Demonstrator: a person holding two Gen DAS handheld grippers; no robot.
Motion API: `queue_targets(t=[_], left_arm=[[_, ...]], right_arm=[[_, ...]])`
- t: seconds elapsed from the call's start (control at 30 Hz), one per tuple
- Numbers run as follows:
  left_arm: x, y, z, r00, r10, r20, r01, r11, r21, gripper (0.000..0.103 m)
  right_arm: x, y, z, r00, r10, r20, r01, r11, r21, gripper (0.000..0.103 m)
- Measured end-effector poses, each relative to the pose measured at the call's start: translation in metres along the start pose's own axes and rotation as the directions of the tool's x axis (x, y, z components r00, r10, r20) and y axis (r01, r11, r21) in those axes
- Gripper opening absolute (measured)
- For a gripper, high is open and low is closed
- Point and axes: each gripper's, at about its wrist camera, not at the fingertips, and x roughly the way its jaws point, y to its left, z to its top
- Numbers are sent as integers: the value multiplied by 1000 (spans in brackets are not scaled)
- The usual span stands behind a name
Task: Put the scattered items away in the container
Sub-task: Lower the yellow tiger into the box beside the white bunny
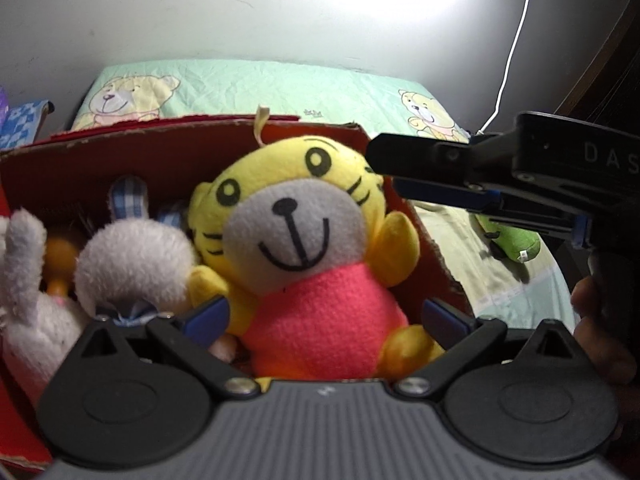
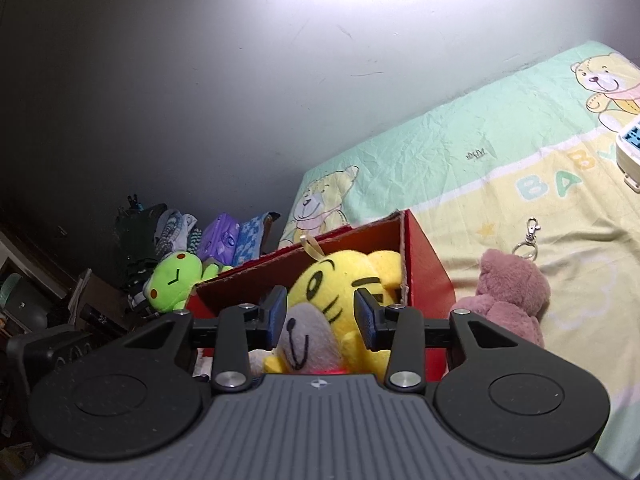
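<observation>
L gripper (image 1: 326,314) spread wide, pads either side of the yellow tiger plush (image 1: 304,248) but not pinching; looks let go. Tiger sits upright in the red box (image 1: 168,148), face to the cam, white bunny plush (image 1: 132,264) packed just beside it on its left. R gripper (image 2: 320,314) also parted, nothing between the pads, hovering over the box's near edge w/ the tiger's head right in front.

Outward now: still loose on the bedsheet (image 2: 520,152) are the pink bear plush (image 2: 510,292), lying just beside the box's right wall, keyring (image 2: 530,236) a bit beyond it, and a green frog plush (image 2: 174,280) off the box's far-left side. Pink bear lies right of the R gripper, near, so R hand looks the closer one; prob next pick, swing right and down.
</observation>
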Motion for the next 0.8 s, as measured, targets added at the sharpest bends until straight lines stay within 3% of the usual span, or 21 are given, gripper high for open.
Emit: queue_targets(t=[0.2,0.5,0.8], left_arm=[[-6,-2,-2,997,70,-13,-69,997,22,102],[0,1,-4,992,114,-46,-113,994,4,102],[8,-2,-8,987,144,-71,-144,990,11,102]], right_arm=[[17,4,-3,997,-6,-74,6,1000,-3,42],[25,3,-7,991,-84,-103,82,996,-24,42],[28,4,-14,988,-113,-108,108,993,-53,42]])
